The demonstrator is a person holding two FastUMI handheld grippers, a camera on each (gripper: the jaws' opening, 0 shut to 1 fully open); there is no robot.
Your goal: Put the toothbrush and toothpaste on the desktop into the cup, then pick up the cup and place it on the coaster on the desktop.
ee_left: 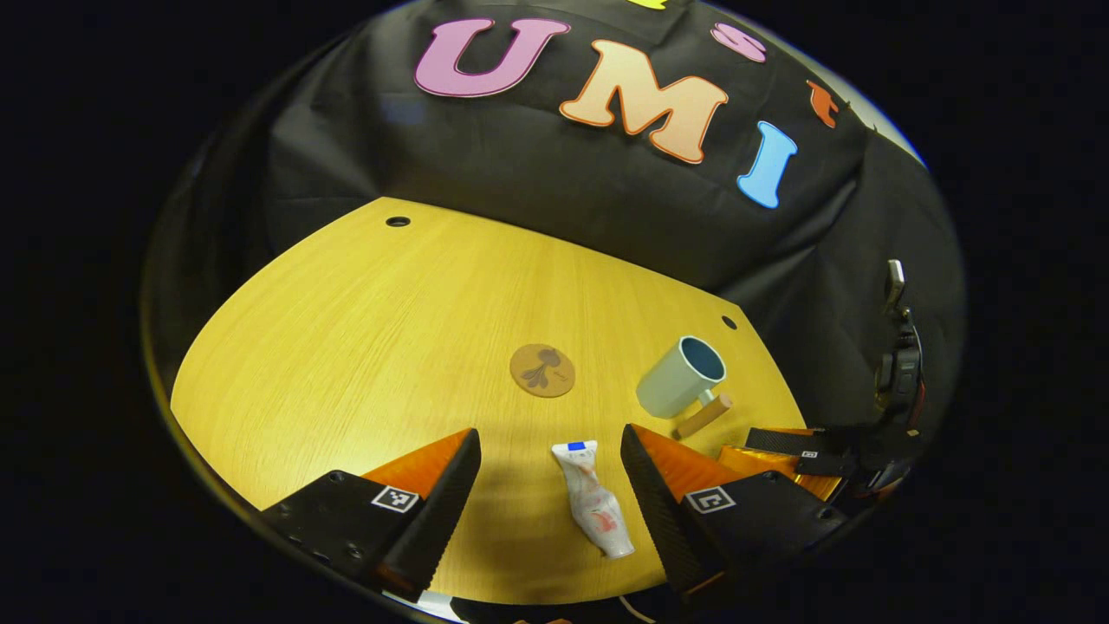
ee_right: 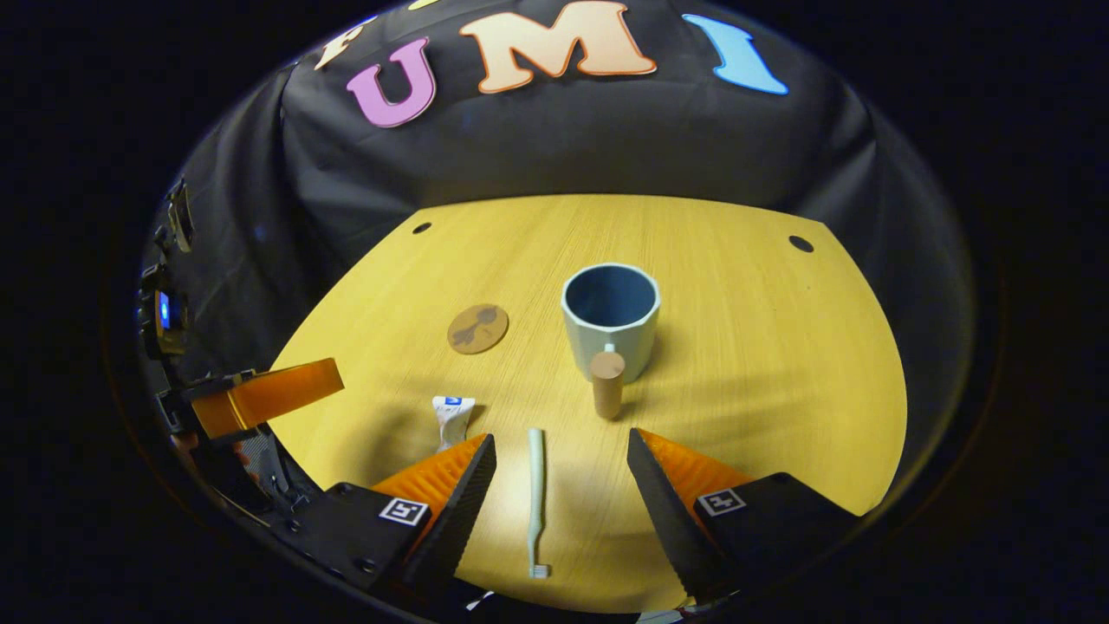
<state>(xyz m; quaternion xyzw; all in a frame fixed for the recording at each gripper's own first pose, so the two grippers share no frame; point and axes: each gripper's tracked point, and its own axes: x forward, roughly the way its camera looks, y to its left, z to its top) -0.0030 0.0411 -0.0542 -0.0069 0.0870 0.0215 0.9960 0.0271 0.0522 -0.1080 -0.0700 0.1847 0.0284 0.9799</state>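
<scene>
We are finding the toothbrush (ee_right: 536,498) lying lengthwise between the right gripper's (ee_right: 554,494) spread fingers, bristles nearest; the toothpaste (ee_left: 592,498) likewise between the left gripper's (ee_left: 546,494) spread fingers

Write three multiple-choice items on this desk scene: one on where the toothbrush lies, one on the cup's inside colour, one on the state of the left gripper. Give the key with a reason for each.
1. Where does the toothbrush lie?
A. inside the cup
B. flat on the desktop between the right gripper's fingers
C. on the coaster

2. What colour is the inside of the cup?
A. dark blue
B. red
C. yellow

3. How is the left gripper?
A. shut on the toothpaste
B. shut on the cup's handle
C. open, its fingers either side of the toothpaste

Key:
1 B: in the right gripper view it rests on the wood between the spread fingers of the right gripper.
2 A: the cup's hollow shows dark blue, its wall pale.
3 C: gaps show on both sides of the toothpaste, which lies on the desktop.
</scene>
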